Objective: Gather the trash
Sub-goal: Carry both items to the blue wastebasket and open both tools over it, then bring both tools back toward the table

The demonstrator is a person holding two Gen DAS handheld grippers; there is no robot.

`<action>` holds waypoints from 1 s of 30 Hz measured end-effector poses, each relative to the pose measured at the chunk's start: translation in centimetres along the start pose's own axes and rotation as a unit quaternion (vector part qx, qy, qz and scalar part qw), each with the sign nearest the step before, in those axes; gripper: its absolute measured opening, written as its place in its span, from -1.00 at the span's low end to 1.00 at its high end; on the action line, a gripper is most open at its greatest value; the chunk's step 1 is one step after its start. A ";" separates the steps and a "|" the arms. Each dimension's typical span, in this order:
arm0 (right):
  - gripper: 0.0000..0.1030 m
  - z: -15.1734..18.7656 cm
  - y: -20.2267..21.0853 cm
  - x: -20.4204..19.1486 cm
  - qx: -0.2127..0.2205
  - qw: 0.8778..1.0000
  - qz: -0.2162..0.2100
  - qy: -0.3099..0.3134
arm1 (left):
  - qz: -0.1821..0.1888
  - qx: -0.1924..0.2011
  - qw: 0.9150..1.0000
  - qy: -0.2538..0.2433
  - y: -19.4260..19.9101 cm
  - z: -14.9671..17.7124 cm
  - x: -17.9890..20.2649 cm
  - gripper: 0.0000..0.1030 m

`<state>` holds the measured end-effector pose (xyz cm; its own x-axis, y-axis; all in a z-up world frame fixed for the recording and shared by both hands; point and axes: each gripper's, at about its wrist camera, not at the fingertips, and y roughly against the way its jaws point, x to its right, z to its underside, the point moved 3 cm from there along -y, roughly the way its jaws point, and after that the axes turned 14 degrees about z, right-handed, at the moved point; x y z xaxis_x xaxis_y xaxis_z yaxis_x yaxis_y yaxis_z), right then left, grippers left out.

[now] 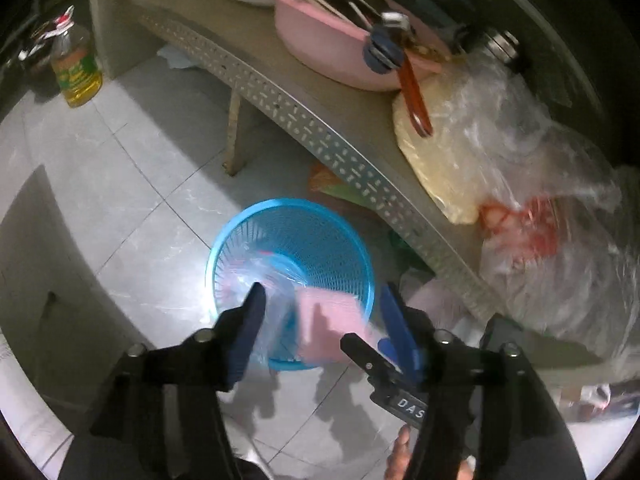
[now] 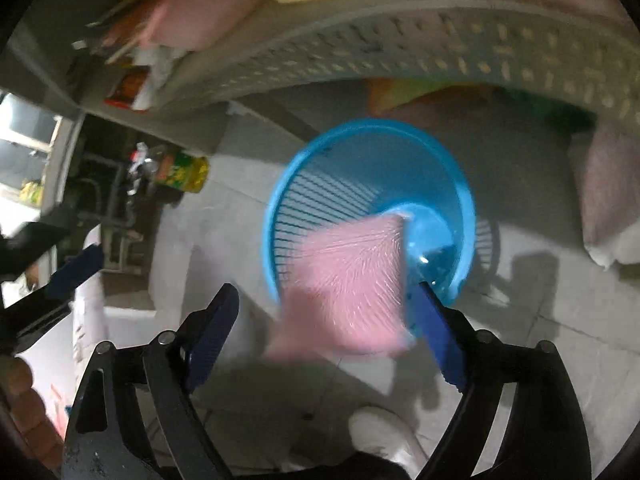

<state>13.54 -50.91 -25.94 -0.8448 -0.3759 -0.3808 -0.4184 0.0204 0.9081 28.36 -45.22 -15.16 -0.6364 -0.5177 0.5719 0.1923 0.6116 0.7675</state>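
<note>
While both grippers point down at the floor, a blue basket point(image 1: 291, 276) stands on the grey tiles point(image 1: 132, 184) just beside the edge of a perforated table point(image 1: 304, 120). The left gripper point(image 1: 322, 322) has its jaws spread apart, and a pink bag point(image 1: 330, 326) with clear plastic hangs blurred between them over the basket's near rim; whether either pad touches it I cannot tell. The right gripper point(image 2: 326, 316) is also spread wide, with the same pink bag point(image 2: 352, 288) loose between its fingers, its right edge close against the right finger point(image 2: 436, 336). On the table sit a pink basin point(image 1: 332, 48) and clear plastic bags point(image 1: 520, 184). An oil bottle point(image 1: 76, 68) stands on the floor, well apart from the basket.
</note>
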 end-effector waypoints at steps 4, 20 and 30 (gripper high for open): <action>0.63 1.3 0.6 1.1 0.004 1.000 0.000 -0.002 | 0.009 0.010 1.000 0.010 0.8 0.5 -0.5 0.33; 0.71 7.8 10.1 0.2 0.092 0.986 0.068 0.123 | 0.021 0.109 0.991 -0.078 13.1 7.7 4.3 0.41; 0.85 13.1 18.3 -4.9 0.224 0.935 0.116 0.248 | 0.015 0.151 0.985 -0.087 23.0 18.8 4.1 0.62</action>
<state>5.68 -36.55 -9.70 -0.7177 -0.6947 0.0475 -0.4341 0.4997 0.7495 16.16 -22.01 -0.61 -0.7568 -0.4022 0.5152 -0.0015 0.7893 0.6140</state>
